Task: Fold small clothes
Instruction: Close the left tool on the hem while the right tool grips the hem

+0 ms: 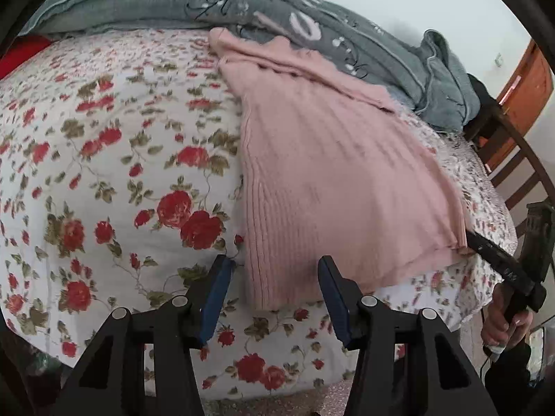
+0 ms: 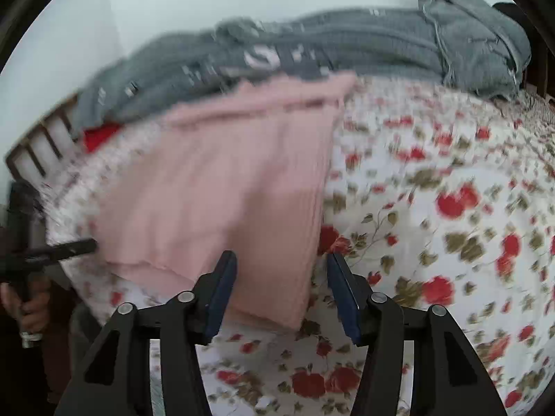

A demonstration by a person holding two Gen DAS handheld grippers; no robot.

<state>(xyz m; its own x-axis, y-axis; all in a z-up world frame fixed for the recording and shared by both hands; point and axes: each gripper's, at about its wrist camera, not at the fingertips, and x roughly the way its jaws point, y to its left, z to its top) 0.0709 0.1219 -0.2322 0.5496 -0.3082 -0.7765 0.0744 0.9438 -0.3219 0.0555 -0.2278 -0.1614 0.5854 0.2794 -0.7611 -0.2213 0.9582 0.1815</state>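
left wrist view: left claw wide, empty, at near hem of pink sweater flat on bed. right claw wide, empty. risk: pinching floral sheet too, dragging fold crooked.

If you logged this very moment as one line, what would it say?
task: fold small clothes | pink sweater: flat on floral bedspread | left hand-held gripper: open | right hand-held gripper: open

Open floral bedspread beside the pink sweater; grey blanket heap behind.
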